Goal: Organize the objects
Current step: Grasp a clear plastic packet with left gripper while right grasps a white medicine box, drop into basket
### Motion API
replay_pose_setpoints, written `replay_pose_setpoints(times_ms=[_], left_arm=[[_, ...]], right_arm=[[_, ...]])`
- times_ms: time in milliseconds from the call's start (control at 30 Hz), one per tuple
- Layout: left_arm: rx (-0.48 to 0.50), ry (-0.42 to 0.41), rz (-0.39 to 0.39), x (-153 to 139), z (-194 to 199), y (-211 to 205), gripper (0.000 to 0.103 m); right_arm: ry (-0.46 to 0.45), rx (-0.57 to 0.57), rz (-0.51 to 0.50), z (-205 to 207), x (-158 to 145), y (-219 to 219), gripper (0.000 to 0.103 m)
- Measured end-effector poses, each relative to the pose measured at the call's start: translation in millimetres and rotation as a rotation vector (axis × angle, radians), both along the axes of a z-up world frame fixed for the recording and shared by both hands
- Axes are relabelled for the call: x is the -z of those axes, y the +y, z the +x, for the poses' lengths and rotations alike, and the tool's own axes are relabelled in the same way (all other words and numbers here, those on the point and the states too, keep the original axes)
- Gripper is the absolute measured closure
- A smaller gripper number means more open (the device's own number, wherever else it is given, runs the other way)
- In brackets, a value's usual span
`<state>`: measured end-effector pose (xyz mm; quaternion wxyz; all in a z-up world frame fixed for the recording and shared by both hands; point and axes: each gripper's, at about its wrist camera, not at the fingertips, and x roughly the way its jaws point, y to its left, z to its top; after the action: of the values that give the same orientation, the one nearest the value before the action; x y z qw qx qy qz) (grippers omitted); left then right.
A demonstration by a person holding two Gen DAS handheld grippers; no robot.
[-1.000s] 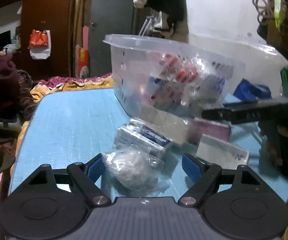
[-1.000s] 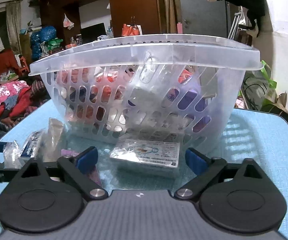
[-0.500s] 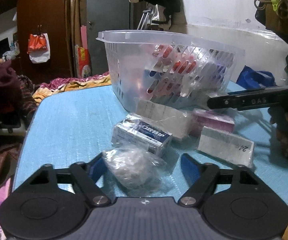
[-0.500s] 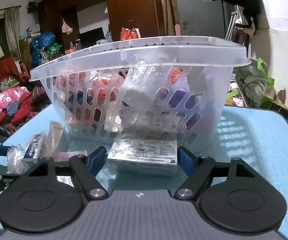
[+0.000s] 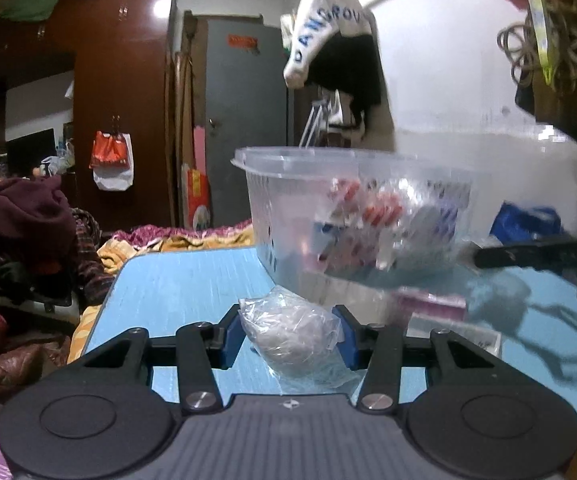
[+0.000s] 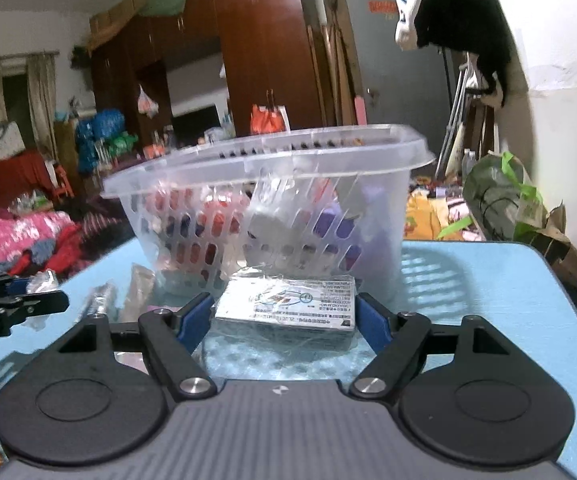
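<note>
Brown wardrobe (image 6: 264, 52), grey door (image 5: 244, 120), hanging white-and-black garment (image 5: 332, 36).

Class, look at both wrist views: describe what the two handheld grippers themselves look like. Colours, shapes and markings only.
Both look the same. The left gripper and right gripper have blue fingers on black linkage bars with silver pivot screws, two round black discs, and a grey ribbed body with a small white mark. No cables or sleeves show.

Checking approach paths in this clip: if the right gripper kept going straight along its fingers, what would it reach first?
The basket. The right gripper is shut on a wrapped box, and the basket's slotted wall stands directly beyond it, so the box would probably strike that wall below the rim. How far off it is, I can't tell.
</note>
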<state>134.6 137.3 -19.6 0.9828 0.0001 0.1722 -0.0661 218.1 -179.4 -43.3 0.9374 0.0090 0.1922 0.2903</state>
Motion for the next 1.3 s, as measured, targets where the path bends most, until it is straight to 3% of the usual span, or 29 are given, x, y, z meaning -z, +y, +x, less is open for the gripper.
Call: replay_pose_setpoints(times_ms=[200,367,500,633,800,900,933,1000,1067,1200,1267,1300], left_arm=[[0.011,-0.052,-0.082,-4,-5,7,0.052],[0.043,-0.130,-0.143,-38,0,9,0.053],[0.067,-0.157,-0.172,-87,39,-8,0.052],[0.045,-0.046,-0.160,-117,100,-25,0.052],[0.056,0.056,-0.162,-108,151,-37,0.050],[0.078,0.068,-0.178,-95,162,-36,0.023],[0.059,0.062,-0.184,-92,159,-34,0.021],[0.028,0.025,-0.176,-92,144,-30,0.021],[0.026,-0.027,-0.150,-91,120,-26,0.020],[0.049,-0.074,-0.166,-70,65,-12,0.011],[0.035,-0.034,-0.157,-51,52,-7,0.011],[0.027,-0.005,-0.147,-43,52,-4,0.011]], right_arm=[[-0.081,-0.027,0.064,-25,-16,-10,0.024],[-0.210,-0.084,0.083,-35,-61,1,0.024],[-0.251,-0.066,-0.025,4,-94,31,0.024],[-0.167,-0.041,-0.091,65,-104,54,0.024],[-0.135,-0.054,-0.122,95,-99,71,0.023],[-0.148,-0.048,-0.150,91,-92,70,0.018],[-0.163,-0.031,-0.139,83,-91,65,0.016],[-0.196,-0.033,-0.059,61,-89,50,0.000],[-0.231,-0.050,0.040,33,-79,30,0.000],[-0.177,-0.064,0.003,-4,-40,18,0.000],[-0.112,-0.102,-0.029,-8,-23,24,0.001],[-0.082,-0.121,-0.040,-6,-17,26,0.008]])
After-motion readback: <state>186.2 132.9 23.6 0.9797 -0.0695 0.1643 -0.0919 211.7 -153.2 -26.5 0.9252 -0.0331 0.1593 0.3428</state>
